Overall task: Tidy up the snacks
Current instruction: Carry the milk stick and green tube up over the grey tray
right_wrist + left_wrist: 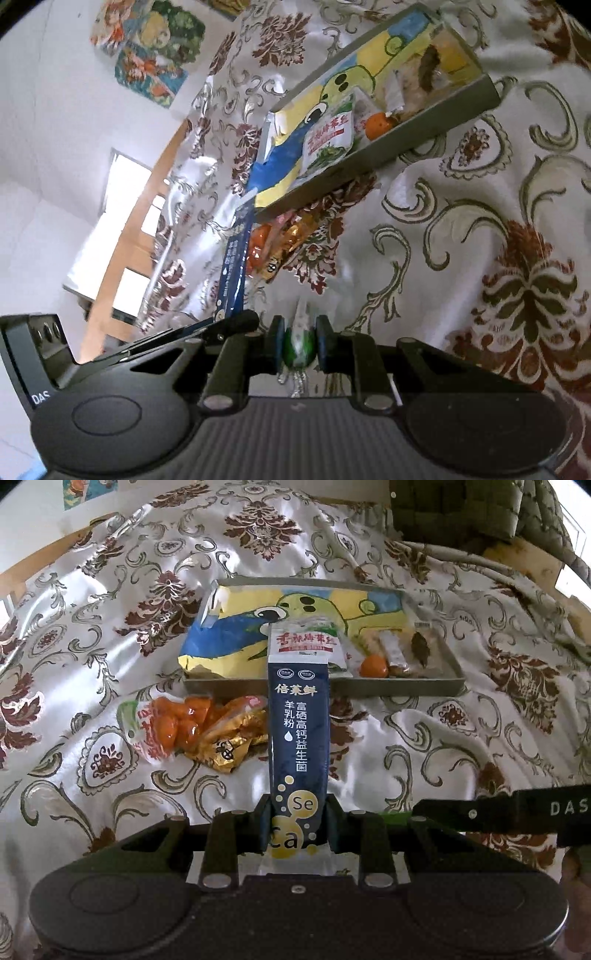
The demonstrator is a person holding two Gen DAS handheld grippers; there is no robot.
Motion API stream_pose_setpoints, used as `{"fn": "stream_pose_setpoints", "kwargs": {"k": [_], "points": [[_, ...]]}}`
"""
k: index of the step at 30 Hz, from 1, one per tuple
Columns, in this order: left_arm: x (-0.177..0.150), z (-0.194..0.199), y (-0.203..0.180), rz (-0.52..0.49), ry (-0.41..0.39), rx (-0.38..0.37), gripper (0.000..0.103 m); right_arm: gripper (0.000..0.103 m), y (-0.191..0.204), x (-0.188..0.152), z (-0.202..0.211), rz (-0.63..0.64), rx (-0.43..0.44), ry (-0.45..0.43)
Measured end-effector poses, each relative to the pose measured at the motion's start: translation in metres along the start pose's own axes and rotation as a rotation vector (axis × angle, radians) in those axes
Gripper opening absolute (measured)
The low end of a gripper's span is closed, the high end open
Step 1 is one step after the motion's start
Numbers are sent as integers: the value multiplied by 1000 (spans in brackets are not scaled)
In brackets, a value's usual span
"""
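left view: gripping a navy sachet (298, 738) between my left gripper (297, 825) fingers, pads pressed on both sides of its lower end near the "se" and "ca" print. sachet sticks up and forward, its top edge overlapping the tray (399, 686) front wall in this view. tray sits on the patterned bedspread (92, 646). inside it: big yellow-blue bag (236, 627) on the left, white-red packet (306, 642) lying on it, an orange ball (373, 666), a wrapped bar (393, 651) and a dark brown piece (420, 646) to the right. just in front of the tray on the cloth: clear bag of orange snacks (173, 723) touching a gold wrapper (229, 742). right gripper's black arm (517, 812) pokes in from the right edge.

right view: pinching a small green-silver wrapper (300, 341) in my right gripper (300, 343), fingers squeezed close on it, crinkled ends sticking out above and below. view is rolled, tray (424, 125) sits upper middle with the same bag and packet (327, 142) inside. navy sachet (234, 269) stands left of centre, held by the left gripper (236, 321), whose tip shows at lower left. orange snacks (258, 247) and gold wrapper (291, 236) lie below the tray wall. wall with cartoon posters (147, 48) at far left.
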State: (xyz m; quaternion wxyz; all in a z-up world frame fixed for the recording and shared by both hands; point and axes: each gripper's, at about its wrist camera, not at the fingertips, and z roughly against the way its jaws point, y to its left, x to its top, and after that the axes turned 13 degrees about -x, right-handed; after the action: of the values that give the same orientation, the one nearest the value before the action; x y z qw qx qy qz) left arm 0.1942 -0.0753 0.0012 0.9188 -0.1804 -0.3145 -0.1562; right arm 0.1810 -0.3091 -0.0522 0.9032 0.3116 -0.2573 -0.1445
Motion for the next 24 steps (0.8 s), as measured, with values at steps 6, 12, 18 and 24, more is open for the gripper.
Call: {"fn": "stream_pose_setpoints", "kwargs": {"k": [6, 12, 18, 24], "points": [[0, 0, 3, 9, 1, 14, 31, 19, -3, 1, -9, -12, 5, 20], [-2, -1, 9, 34, 6, 19, 31, 19, -10, -2, -14, -66, 41, 65], [0, 1, 14, 47, -6, 21, 31, 19, -23, -2, -20, -171, 99, 100], [5, 2, 21, 64, -17, 29, 31, 19, -32, 2, -22, -242, 124, 75]]}}
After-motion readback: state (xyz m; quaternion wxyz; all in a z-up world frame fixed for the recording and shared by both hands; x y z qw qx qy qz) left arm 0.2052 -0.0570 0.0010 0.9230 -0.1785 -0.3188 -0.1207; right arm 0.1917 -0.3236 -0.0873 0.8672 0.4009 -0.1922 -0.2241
